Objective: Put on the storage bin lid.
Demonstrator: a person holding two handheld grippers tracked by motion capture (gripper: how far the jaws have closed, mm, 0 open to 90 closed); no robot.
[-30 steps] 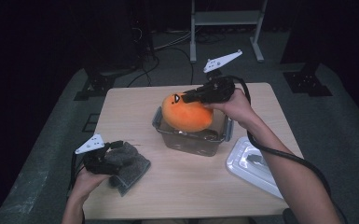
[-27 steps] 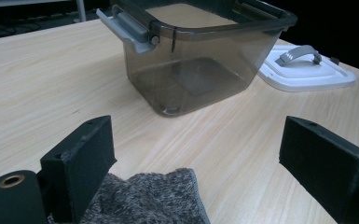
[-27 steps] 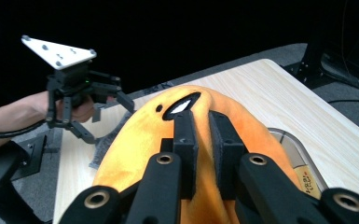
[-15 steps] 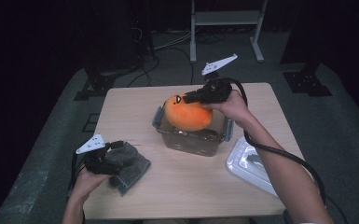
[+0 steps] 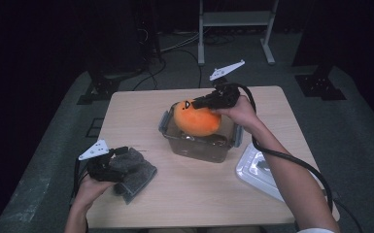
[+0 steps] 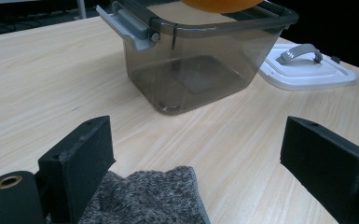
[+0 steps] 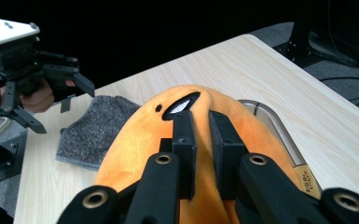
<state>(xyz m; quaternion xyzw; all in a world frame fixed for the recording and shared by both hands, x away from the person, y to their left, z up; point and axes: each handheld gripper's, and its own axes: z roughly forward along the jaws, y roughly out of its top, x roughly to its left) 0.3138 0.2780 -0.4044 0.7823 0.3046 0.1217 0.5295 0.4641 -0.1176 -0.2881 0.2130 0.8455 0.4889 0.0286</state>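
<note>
— Right gripper (image 7: 200, 128) pinched tight on a fold of the orange plush toy (image 5: 196, 119); jaws nearly together, fabric bunched between. Toy hanging over the mouth of the clear container (image 5: 201, 145), underside just inside the rim, not yet seated.

— Left gripper (image 6: 196, 158)?

— Jaws spread wide, nothing pressed between. Resting low at the near left of the table (image 5: 281, 104), over the grey cloth (image 5: 133, 170). Cloth edge lying between the jaws, ungripped.

— Risks from here?

— Likely several. Toy looks wider than the opening: could snag on the rim or a grey latch (image 6: 130, 25) and tip the container, since nothing is bracing it. Thin pinch of fur only, so possible slip and roll onto the table. Soft body may spring back up after release, standing proud of the rim.

— And the lid?

— White lid (image 5: 260, 170) lying well apart, at the near right corner. Probably no clean fit later if the plush bulges above the rim. Cable (image 5: 291, 162) trailing past the lid: possible drag on it.
</note>
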